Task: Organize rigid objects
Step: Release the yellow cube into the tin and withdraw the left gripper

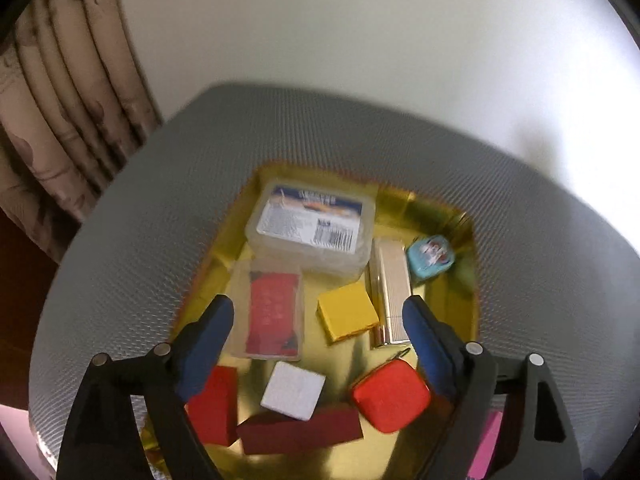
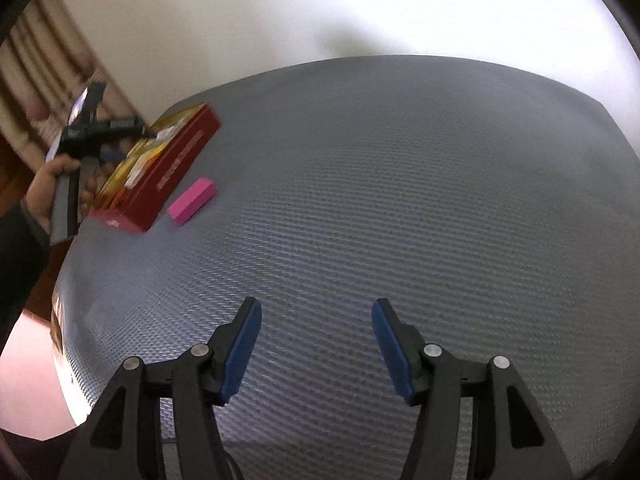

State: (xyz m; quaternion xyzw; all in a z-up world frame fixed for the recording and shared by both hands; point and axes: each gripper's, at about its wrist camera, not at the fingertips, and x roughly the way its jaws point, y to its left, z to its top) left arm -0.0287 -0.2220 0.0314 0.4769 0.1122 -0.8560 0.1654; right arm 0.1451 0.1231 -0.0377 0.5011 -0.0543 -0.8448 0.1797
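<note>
L fingers (image 1: 318,312) wide over tray (image 1: 464,312), empty; R fingers (image 2: 316,316) half-open, empty.

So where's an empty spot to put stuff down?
The grey mat is bare to the right of the pink block, all the way under the open right gripper. The gold tray is crowded; its only gaps are a strip between the white square and yellow block, and the far corner behind the blue tin.
</note>
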